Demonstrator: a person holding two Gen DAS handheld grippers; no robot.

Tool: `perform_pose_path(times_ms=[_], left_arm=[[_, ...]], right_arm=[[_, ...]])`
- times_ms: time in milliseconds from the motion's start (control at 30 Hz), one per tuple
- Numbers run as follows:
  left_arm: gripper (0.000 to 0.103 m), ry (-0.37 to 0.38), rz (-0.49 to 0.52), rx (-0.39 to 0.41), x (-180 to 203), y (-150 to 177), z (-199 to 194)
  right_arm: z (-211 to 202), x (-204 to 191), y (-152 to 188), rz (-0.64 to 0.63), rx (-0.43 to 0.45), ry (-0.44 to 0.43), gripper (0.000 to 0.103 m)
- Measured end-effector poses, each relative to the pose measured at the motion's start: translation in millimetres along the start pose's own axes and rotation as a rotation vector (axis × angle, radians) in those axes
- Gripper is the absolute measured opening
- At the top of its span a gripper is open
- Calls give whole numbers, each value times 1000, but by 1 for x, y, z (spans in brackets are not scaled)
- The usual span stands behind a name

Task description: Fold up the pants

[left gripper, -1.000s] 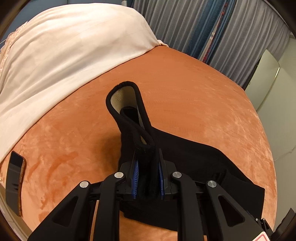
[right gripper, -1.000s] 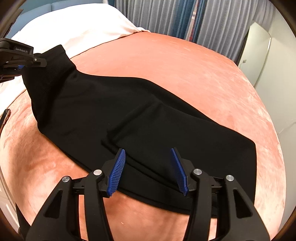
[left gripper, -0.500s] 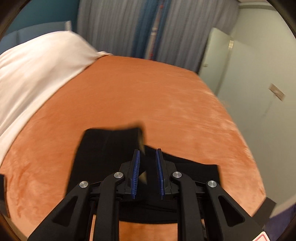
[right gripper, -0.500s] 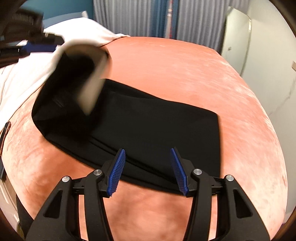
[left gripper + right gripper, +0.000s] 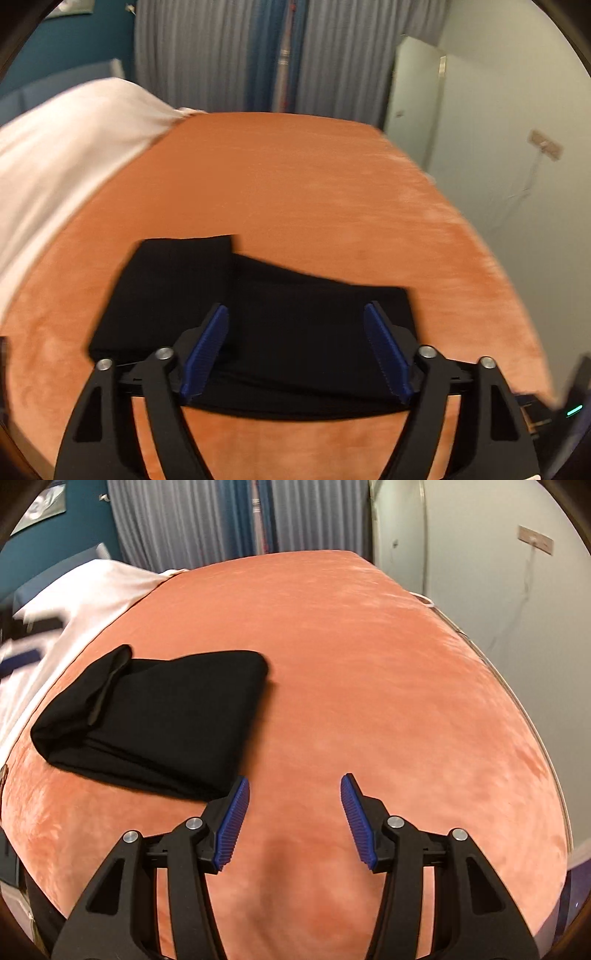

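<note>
The black pants (image 5: 258, 314) lie folded in a flat stack on the orange bed cover (image 5: 295, 184). In the left wrist view my left gripper (image 5: 297, 349) is open and empty, its blue pads wide apart just above the near part of the pants. In the right wrist view the folded pants (image 5: 159, 716) lie to the left, and my right gripper (image 5: 293, 821) is open and empty over bare orange cover (image 5: 369, 664), its left finger next to the pants' near right corner. The left gripper (image 5: 22, 638) shows blurred at the far left edge.
A white sheet (image 5: 62, 155) covers the bed's far left part. Grey and blue curtains (image 5: 258, 55) hang behind the bed. A pale wall with a door (image 5: 417, 81) runs along the right side, past the bed's right edge.
My left gripper carried the waistband end over, let go of it and opened wide. The pants went from spread out to a folded stack. The right gripper has shifted right, off the pants.
</note>
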State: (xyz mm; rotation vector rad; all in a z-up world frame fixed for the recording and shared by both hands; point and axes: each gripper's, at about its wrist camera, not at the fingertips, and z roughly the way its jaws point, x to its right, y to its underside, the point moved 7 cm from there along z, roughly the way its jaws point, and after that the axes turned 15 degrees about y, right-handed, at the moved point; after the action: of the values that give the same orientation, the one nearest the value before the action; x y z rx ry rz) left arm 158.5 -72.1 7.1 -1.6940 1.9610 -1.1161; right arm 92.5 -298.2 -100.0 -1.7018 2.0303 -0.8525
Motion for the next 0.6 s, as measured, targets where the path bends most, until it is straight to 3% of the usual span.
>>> perform_pose_path(times_ms=[67,233,467,600], left_arm=[[77,-85,44,-28,-30,15,0],[77,-219,196,-134,-71,41,23],[78,-276,433,-176,-64,57,64],[79,-268,449,-228,-82,66,84]], right_arm=[[1,13,4,22,-4,3,59],[-1,32,14,63,-10,-1,59],[-7,39,27,85,-31,12,59],[-8,40,26,88,-39,17,59]])
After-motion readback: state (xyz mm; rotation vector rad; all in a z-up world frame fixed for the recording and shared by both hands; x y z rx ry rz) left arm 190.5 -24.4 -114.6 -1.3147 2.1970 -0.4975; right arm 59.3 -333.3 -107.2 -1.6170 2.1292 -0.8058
